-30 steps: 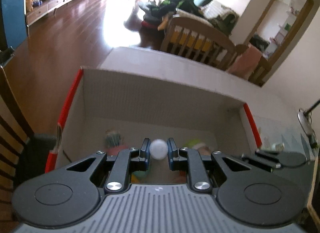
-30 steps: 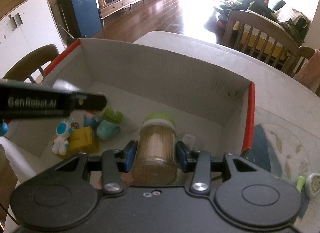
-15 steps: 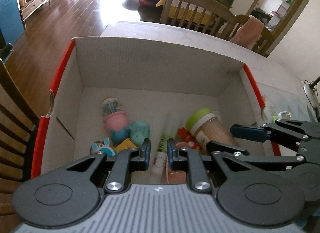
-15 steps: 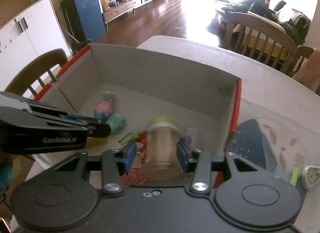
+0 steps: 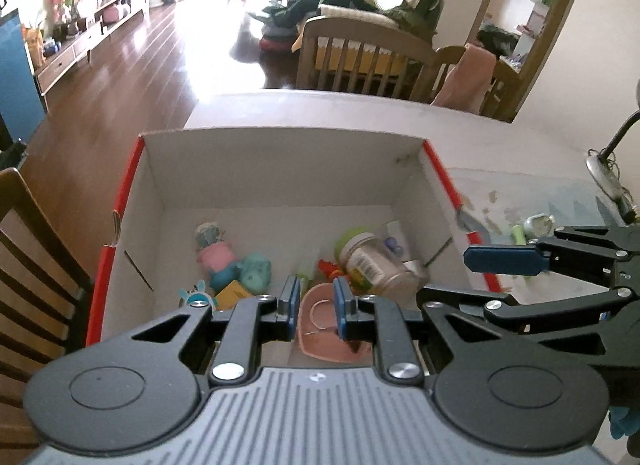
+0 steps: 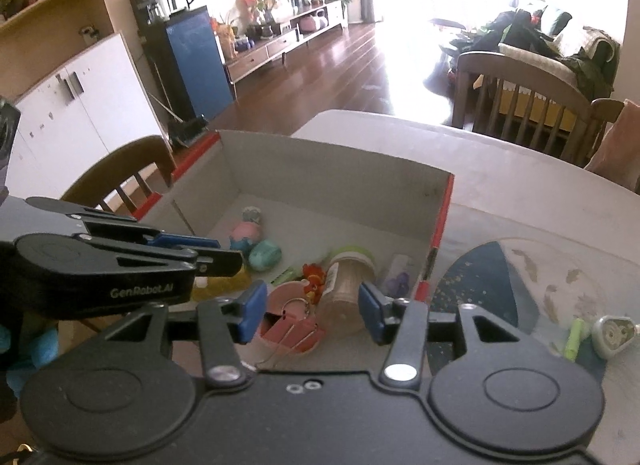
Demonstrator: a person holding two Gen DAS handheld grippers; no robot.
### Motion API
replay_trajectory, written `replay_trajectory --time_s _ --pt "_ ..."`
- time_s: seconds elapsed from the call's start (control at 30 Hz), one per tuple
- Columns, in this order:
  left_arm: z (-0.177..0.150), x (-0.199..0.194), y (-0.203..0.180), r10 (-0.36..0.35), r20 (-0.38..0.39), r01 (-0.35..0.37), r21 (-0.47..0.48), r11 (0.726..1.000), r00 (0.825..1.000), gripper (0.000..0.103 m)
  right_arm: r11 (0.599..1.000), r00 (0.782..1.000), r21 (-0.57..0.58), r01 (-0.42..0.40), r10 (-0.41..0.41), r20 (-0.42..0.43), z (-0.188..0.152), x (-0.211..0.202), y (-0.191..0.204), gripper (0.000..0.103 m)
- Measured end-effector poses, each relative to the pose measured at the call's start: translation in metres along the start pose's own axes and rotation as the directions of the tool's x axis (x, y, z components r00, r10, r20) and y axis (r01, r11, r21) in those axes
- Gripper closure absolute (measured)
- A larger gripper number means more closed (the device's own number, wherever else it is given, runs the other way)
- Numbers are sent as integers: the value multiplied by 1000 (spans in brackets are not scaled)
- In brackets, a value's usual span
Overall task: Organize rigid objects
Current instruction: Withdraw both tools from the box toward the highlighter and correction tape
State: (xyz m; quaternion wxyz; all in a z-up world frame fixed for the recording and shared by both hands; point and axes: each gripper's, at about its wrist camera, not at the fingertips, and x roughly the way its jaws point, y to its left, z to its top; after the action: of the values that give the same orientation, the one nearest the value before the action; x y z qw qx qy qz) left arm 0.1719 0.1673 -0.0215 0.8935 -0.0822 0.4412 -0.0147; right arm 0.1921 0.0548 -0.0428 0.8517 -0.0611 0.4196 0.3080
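A cardboard box with red edges sits on the table and holds several small items. A toothpick jar with a green lid lies on its side in the box, free of both grippers. A pink cactus toy, a teal toy and a pink round case also lie inside. My left gripper is open and empty above the box's near edge. My right gripper is open wide and empty, above the near right part of the box.
A placemat lies right of the box with a small clock and a green tube on it. A wooden chair stands at the left. More chairs stand beyond the table. A lamp is at the far right.
My left gripper let go of a white ball and rose back. My right gripper opened, let the toothpick jar fall on its side in the box, and drew back upward.
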Motion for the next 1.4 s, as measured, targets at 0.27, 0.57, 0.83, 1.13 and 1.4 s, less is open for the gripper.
replay_trajectory --time_s 0.27,0.57,0.83,1.13,1.4 --pt "-1 -22 -24 -4 47 3 31 1000 999 86 999 999 33 -17 16 49 -8 -32 -11 51" --pt "-5 -38 -62 -25 105 19 58 998 994 85 998 993 57 -16 9 119 -20 -70 -27 37" --pt "-6 -38 -106 -79 124 68 94 993 989 85 997 986 80 -5 -9 165 -36 -100 -52 27" --pt "-11 -27 -153 -118 136 104 112 988 984 40 985 985 168 24 -52 167 -69 -124 -108 22" --pt "-9 -1 -197 -142 108 128 127 984 984 32 965 981 247 90 -129 146 -88 -134 -168 17"
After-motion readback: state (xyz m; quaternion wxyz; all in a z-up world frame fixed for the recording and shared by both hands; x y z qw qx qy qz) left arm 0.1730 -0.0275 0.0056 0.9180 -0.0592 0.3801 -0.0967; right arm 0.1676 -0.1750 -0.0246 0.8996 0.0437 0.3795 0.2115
